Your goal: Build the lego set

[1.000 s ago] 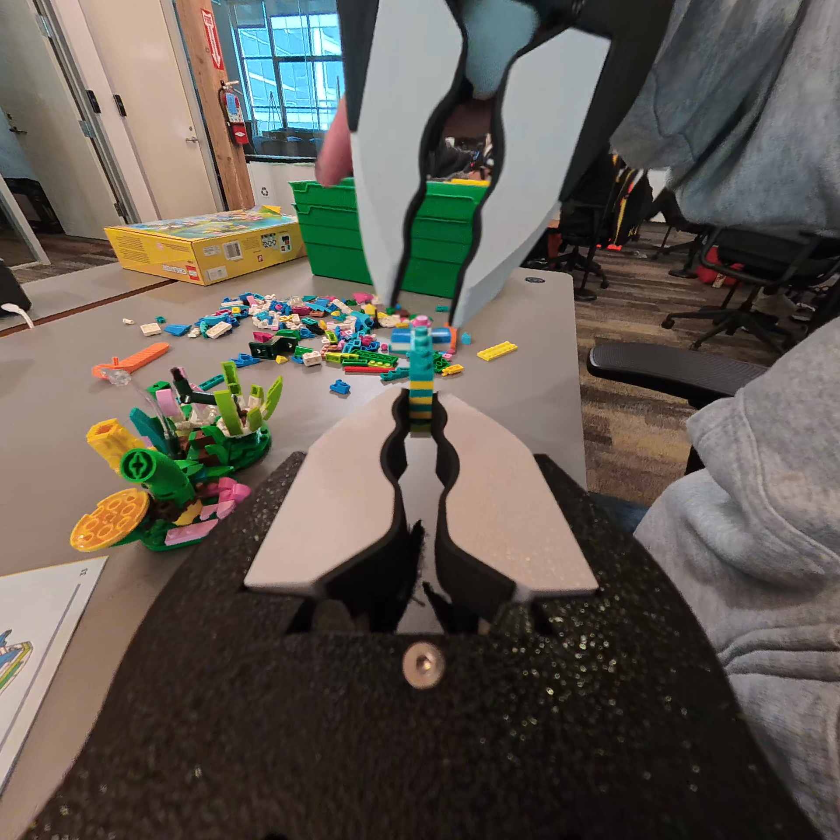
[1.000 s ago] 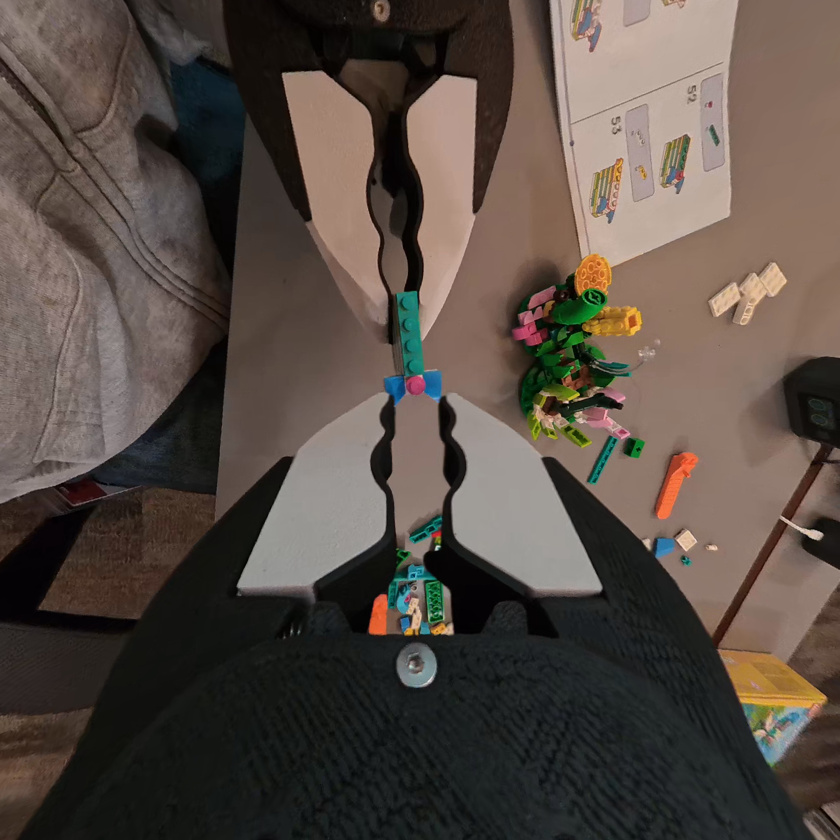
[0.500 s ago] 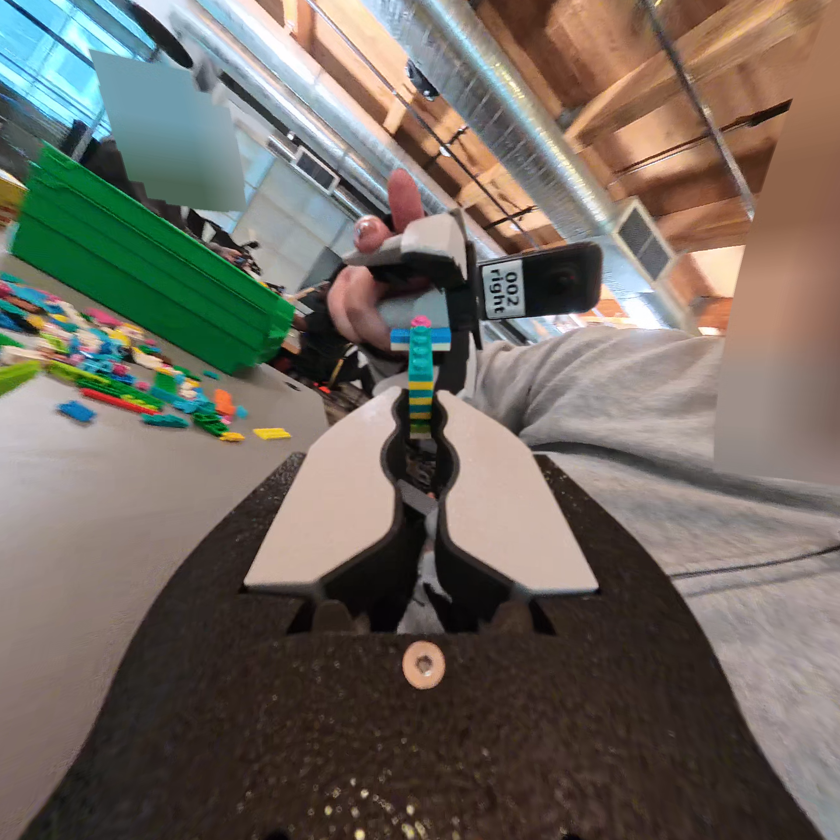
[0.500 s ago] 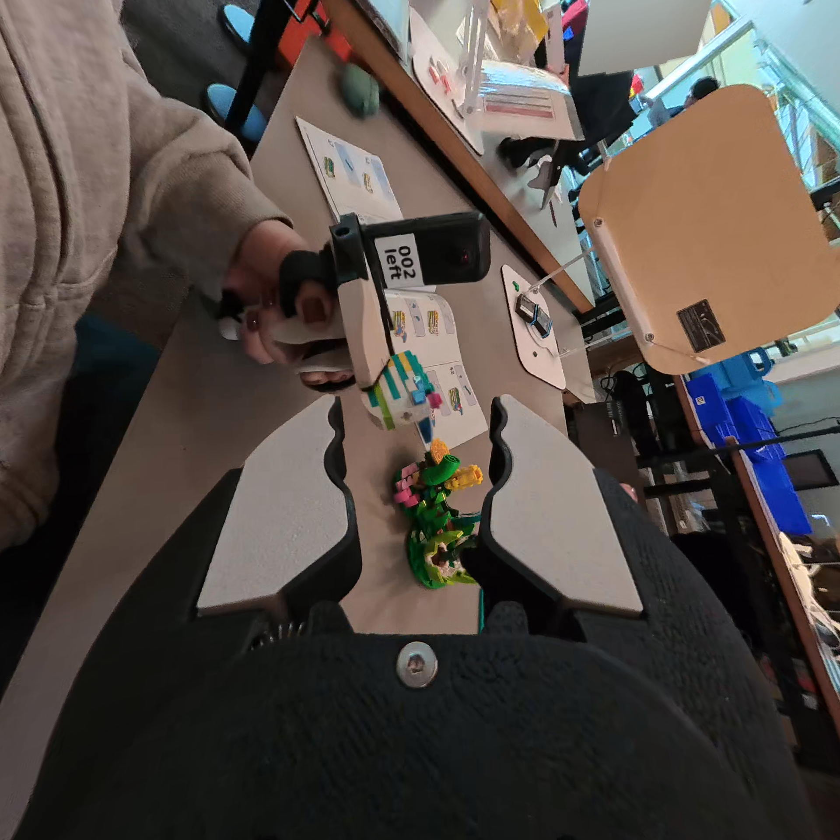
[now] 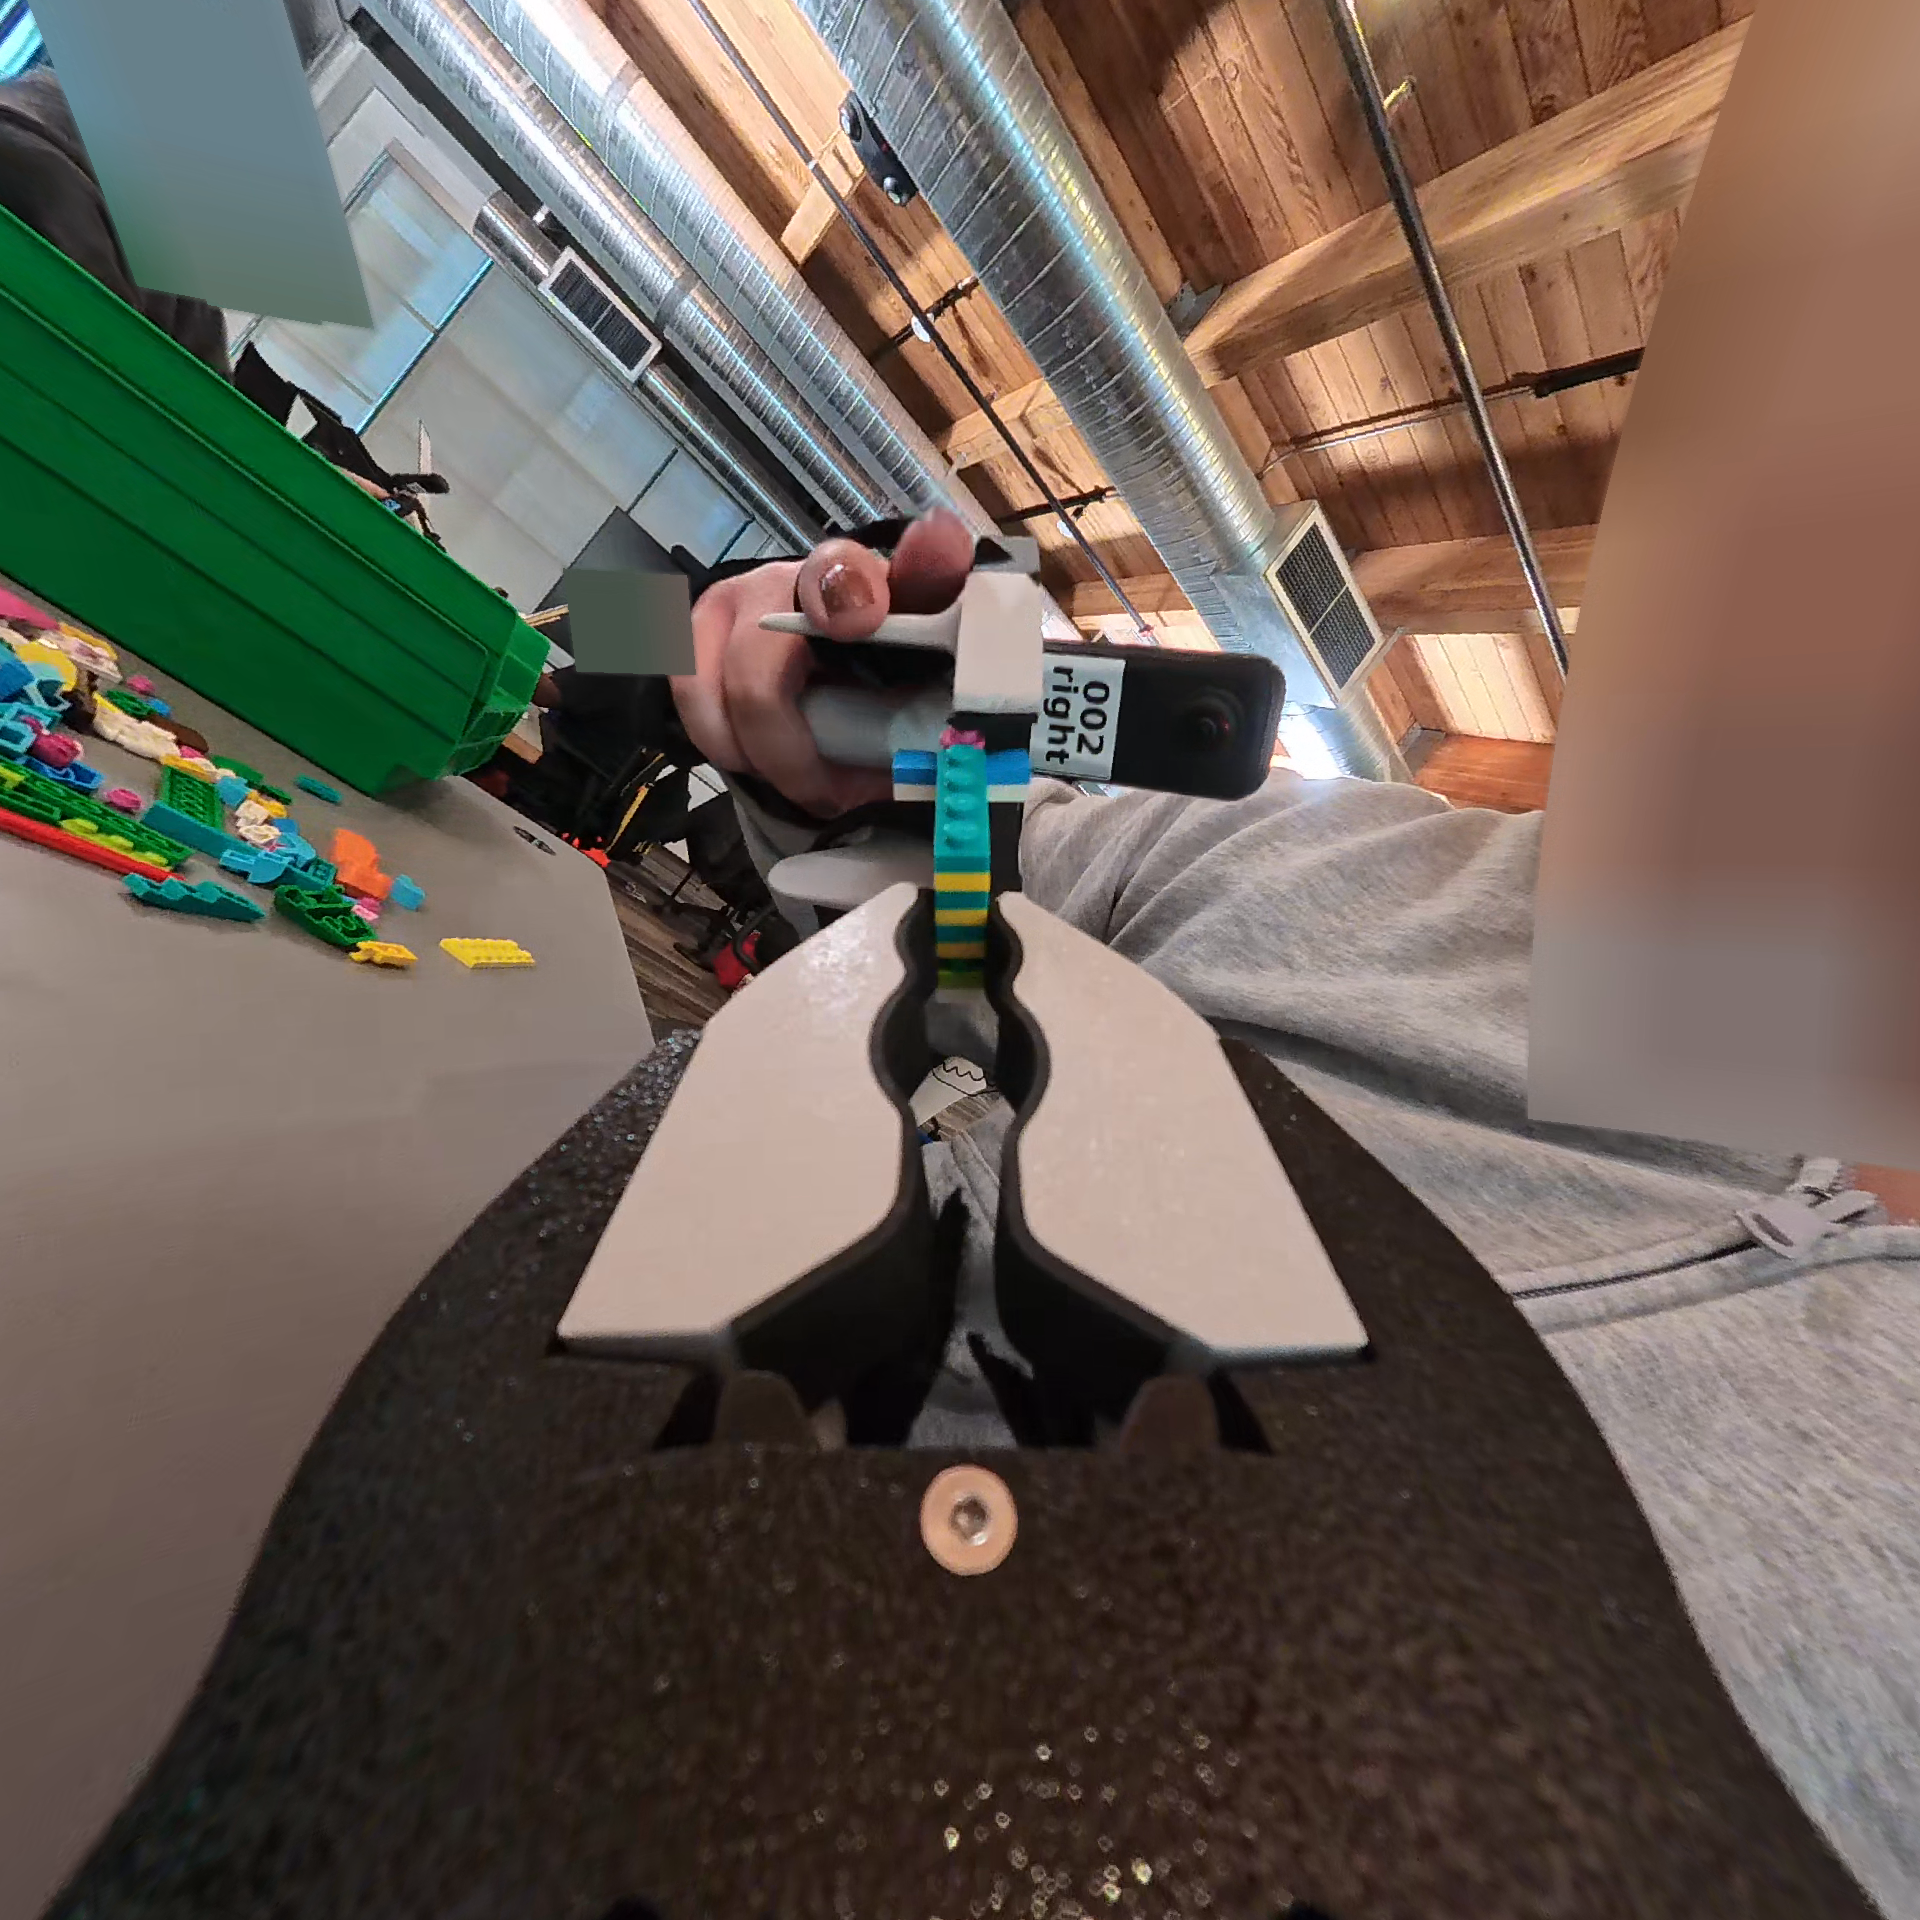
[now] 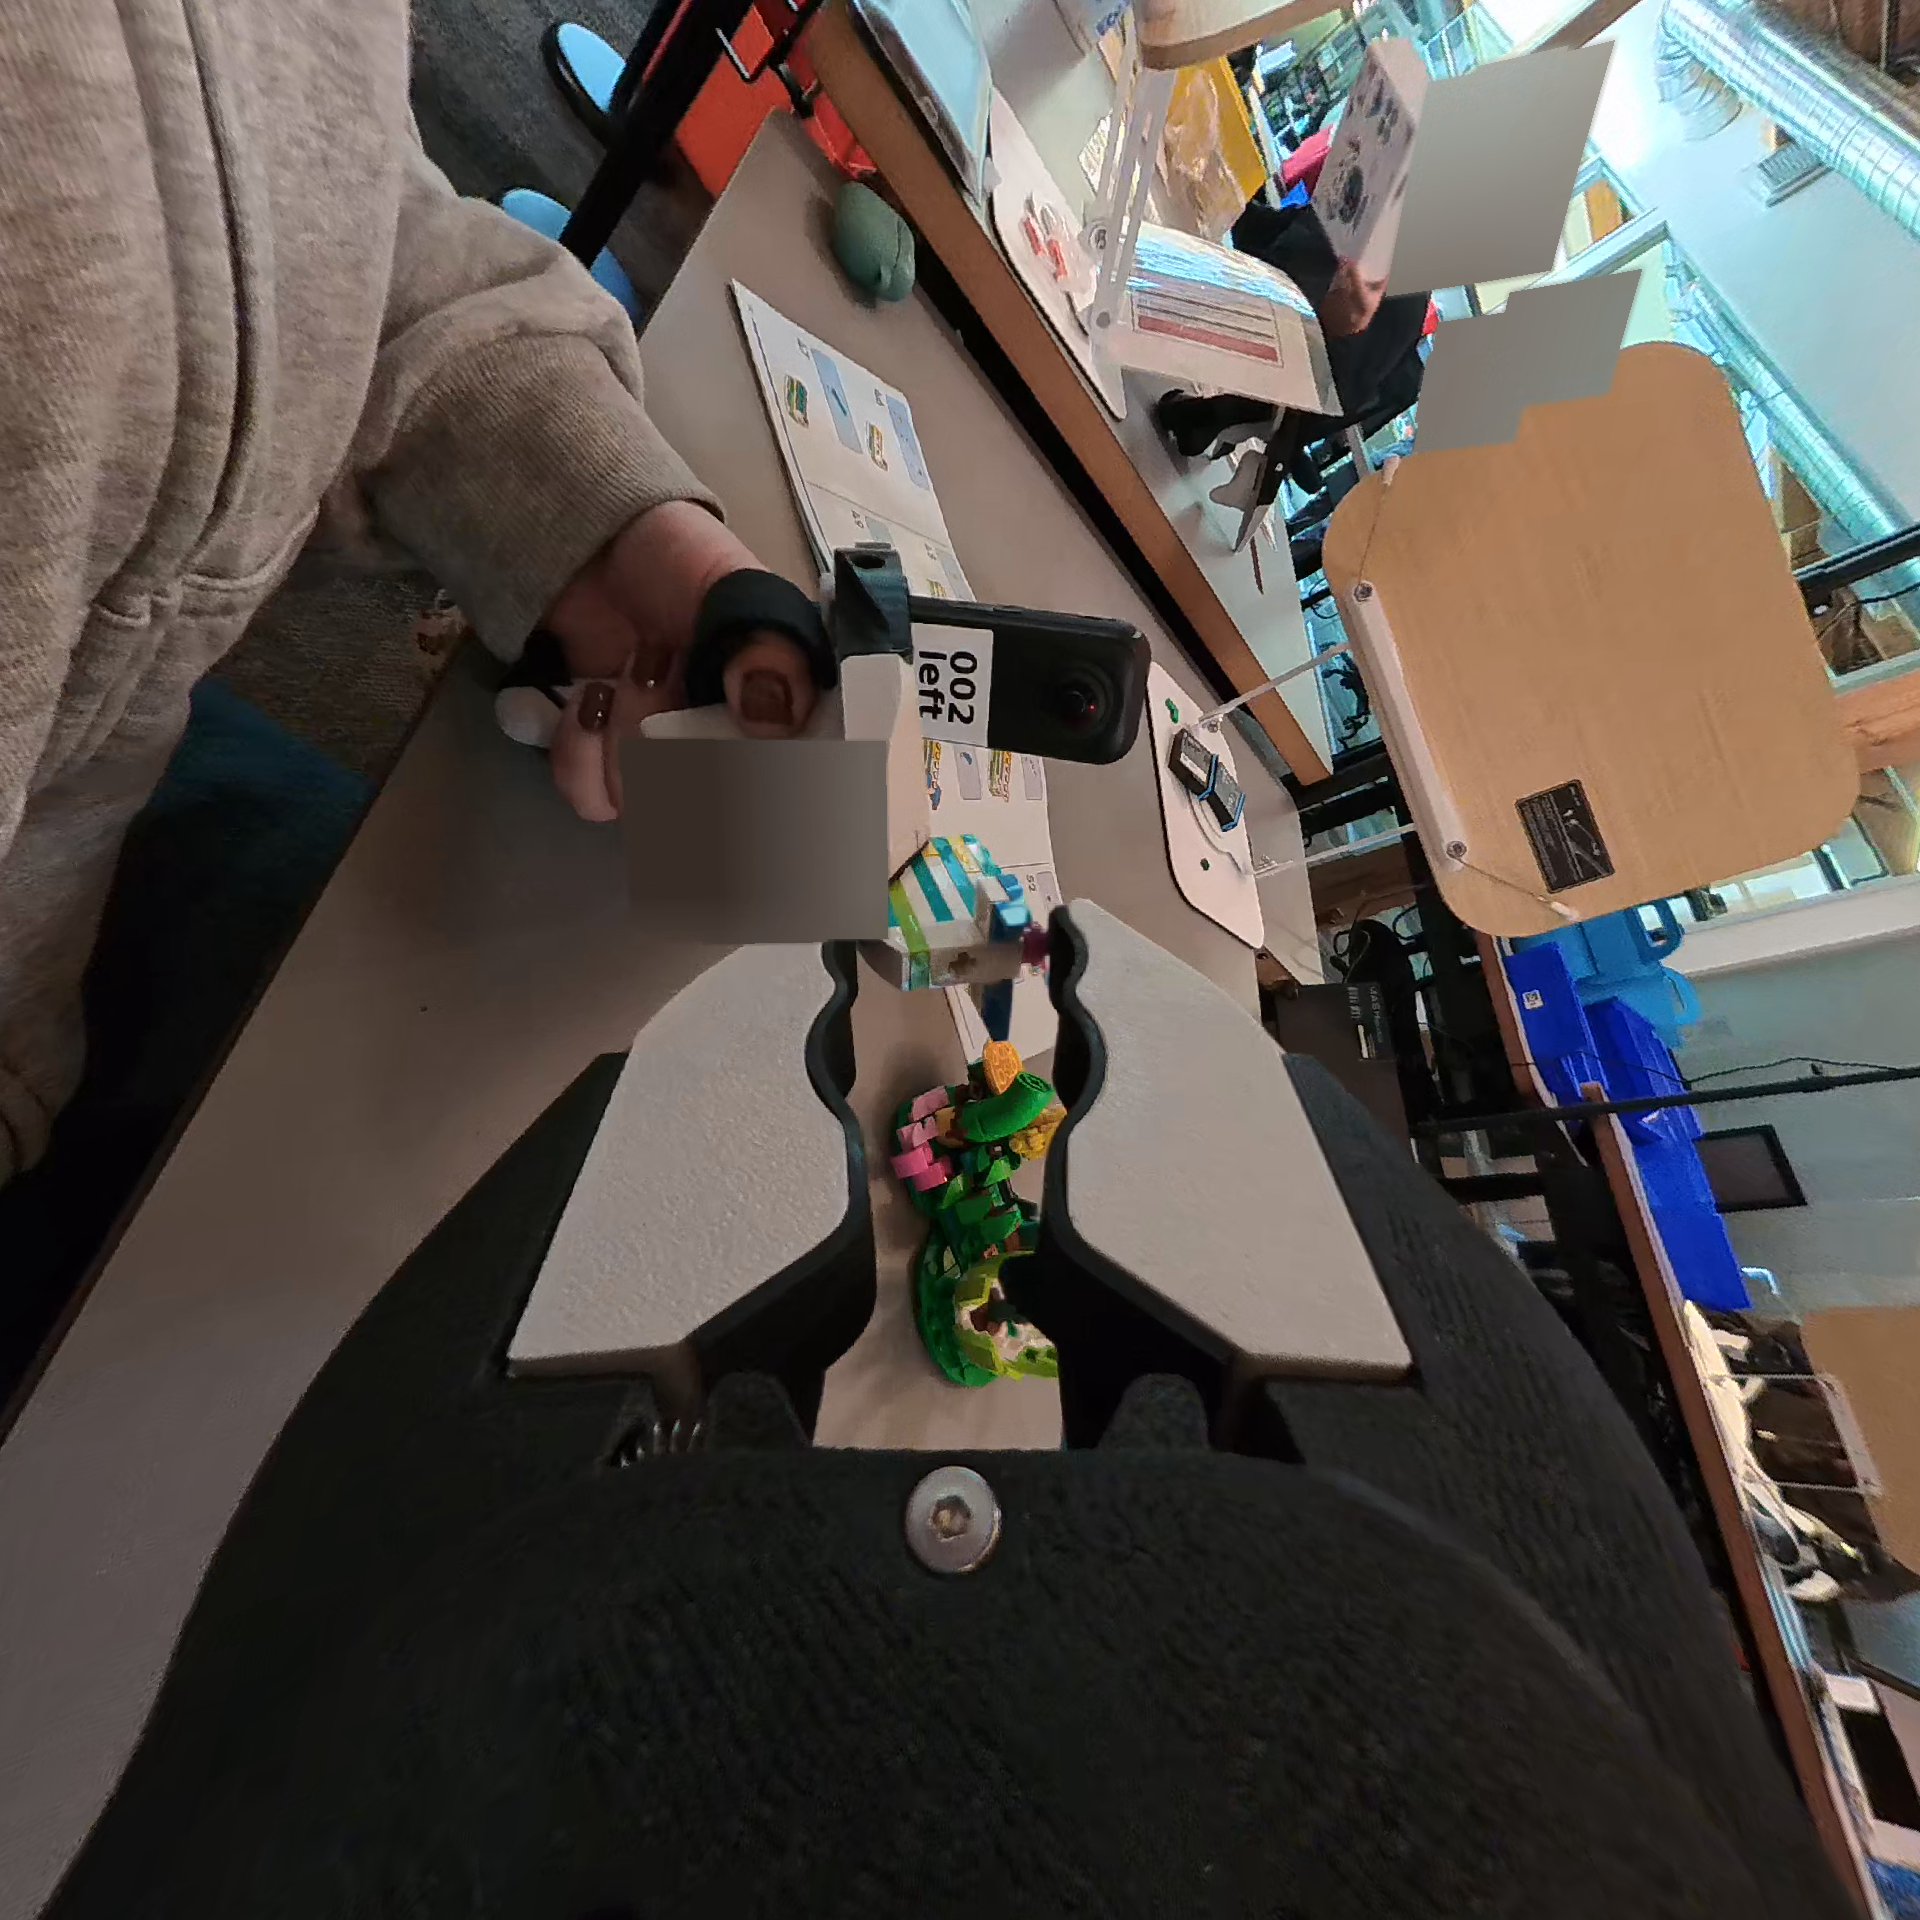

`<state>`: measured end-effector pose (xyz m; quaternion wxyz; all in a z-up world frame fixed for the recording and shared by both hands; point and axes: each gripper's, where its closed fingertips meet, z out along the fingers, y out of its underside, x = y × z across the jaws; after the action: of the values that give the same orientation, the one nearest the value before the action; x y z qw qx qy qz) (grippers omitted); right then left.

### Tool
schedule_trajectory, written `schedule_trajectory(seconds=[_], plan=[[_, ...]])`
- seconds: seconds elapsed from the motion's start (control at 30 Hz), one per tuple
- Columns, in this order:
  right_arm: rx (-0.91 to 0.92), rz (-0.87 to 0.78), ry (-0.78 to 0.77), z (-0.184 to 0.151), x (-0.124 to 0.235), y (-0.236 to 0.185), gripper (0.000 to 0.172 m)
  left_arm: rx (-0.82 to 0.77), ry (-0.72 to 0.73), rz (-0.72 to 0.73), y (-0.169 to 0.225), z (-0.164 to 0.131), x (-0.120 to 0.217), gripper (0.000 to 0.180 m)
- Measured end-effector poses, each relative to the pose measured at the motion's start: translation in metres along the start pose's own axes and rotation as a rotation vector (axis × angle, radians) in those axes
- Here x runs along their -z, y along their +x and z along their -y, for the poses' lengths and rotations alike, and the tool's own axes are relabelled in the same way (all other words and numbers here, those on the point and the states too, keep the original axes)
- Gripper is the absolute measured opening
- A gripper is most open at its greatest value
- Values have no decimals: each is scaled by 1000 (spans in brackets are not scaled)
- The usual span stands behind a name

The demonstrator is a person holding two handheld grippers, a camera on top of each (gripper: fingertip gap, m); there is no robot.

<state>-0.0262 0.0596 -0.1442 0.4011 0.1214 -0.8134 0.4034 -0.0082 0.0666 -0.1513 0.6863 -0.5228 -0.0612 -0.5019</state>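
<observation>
In the left wrist view we see the left gripper point(image 5: 961, 935) tilted up toward a timber ceiling, its pale fingers pinching a striped brick stack point(image 5: 958, 883) of teal, yellow and white plates topped by a blue crosspiece – beyond it a hand point(image 5: 769, 665) grips the right gripper's handle. Loose bricks point(image 5: 156, 810) lie on the grey worktop point(image 5: 260, 1039). In the right wrist view we find the right gripper point(image 6: 951, 935) spread – the stack sits at its fingertips, its pink end just at one finger point(image 6: 1070, 940); below stands a green brick model point(image 6: 977, 1216)

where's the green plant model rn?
Right wrist view: green plant model sits on the grey table, seen between the right gripper fingers, below the striped brick piece.
</observation>
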Motion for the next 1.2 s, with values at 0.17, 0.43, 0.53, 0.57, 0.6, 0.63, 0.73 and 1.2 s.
schedule_trajectory(seconds=[0.17, 0.43, 0.53, 0.57, 0.6, 0.63, 0.73, 1.2], plan=[[-28, 7, -9, -1, 0, 0, 33, 2, 1, 2, 0, 0, 0, 8], [2, -12, -29, -3, 0, -1, 32, 1, 3, 9, -1, 0, 0, 8], [-26, -16, -29, -3, 0, -1, 33, 2, 0, 19, -3, -1, 0, 8], [-57, -13, -27, -4, 0, -2, 33, 0, -4, 26, -4, -1, 0, 8], [-78, -16, -17, -5, 1, -2, 33, -7, -10, 36, -5, -2, -1, 8], [-84, -24, -2, -5, 2, -4, 34, -20, -12, 47, -5, -2, -1, 8], [-137, -74, 25, -10, 9, -5, 59, -77, 7, 92, -8, 3, 3, 8], [-498, -848, 52, -108, 38, 40, 40, -735, -115, 383, -20, -2, -1, 8]])
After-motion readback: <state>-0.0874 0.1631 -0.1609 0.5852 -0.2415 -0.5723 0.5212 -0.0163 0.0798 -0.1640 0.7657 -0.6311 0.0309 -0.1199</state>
